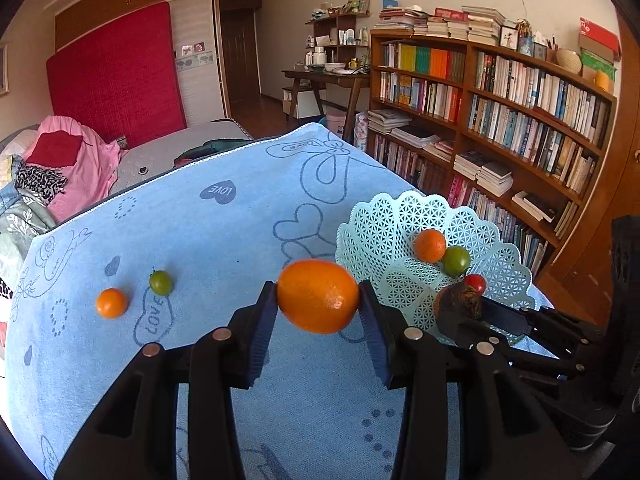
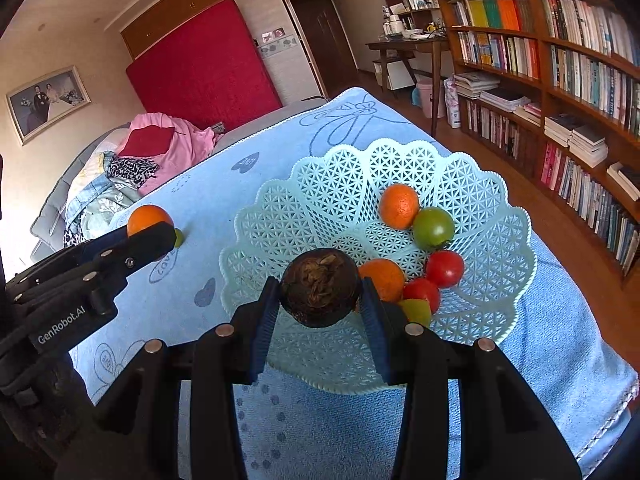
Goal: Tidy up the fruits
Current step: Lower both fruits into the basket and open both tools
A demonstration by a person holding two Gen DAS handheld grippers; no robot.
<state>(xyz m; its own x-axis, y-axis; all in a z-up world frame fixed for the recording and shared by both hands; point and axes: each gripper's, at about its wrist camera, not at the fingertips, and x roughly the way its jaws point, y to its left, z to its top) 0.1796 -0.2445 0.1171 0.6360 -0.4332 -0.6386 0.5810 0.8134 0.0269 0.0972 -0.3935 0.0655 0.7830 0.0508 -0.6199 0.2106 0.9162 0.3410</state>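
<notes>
My left gripper (image 1: pixel 319 305) is shut on an orange (image 1: pixel 318 296), held above the blue towel just left of the pale green lattice basket (image 1: pixel 372 232). Over the near side of the basket (image 2: pixel 320 184), my right gripper (image 2: pixel 319 300) is shut on a dark brown round fruit (image 2: pixel 319 289). Several fruits lie inside the basket: an orange (image 2: pixel 399 205), a green tomato (image 2: pixel 433 227), two red tomatoes (image 2: pixel 445 268), another orange (image 2: pixel 382 278) and a green piece partly hidden behind the right finger. A small orange (image 1: pixel 111 303) and a green tomato (image 1: pixel 161 282) rest on the towel at left.
The blue patterned towel (image 1: pixel 224 232) covers the table, whose far edge drops toward a bed with clothes (image 1: pixel 68 160). A wooden bookshelf (image 1: pixel 520 112) lines the right wall, and a desk (image 1: pixel 324 80) stands at the back.
</notes>
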